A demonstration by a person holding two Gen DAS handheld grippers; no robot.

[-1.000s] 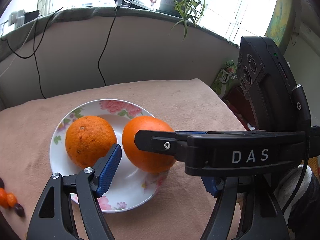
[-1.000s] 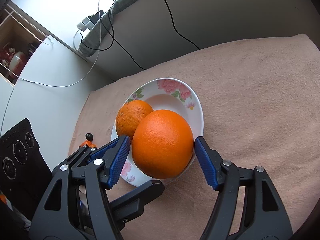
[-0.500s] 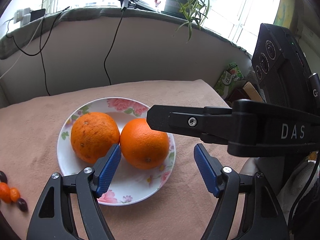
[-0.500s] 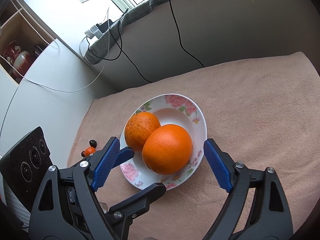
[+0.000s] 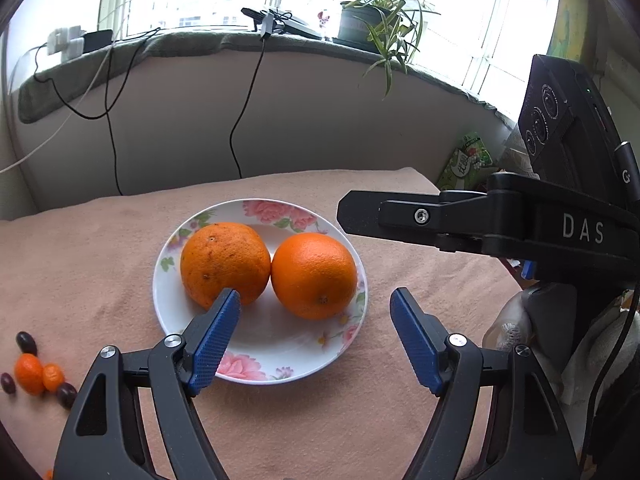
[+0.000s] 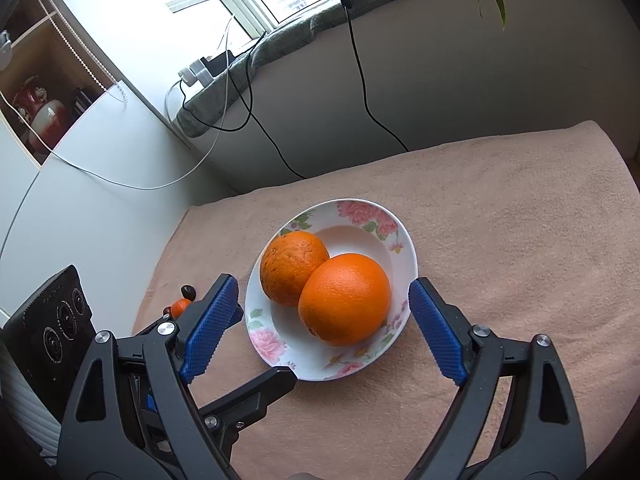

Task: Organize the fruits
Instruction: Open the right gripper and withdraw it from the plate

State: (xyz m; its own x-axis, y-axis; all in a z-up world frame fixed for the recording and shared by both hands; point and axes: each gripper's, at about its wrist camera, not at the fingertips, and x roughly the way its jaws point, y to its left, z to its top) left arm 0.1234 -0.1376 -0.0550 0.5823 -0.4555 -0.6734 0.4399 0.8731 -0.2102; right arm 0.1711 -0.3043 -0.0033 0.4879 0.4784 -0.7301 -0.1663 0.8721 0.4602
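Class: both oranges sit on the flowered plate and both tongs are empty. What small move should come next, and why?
Probably swing the left tongs toward the kumquats and dark fruits lying loose on the cloth: they are nearest that side, and both oranges already rest on the plate.

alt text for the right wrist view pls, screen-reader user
Two oranges, a brighter one in front touching a duller, speckled one, sit in a floral plate on a pinkish cloth. The open right gripper hangs above them, empty, its jaws having just been opening.
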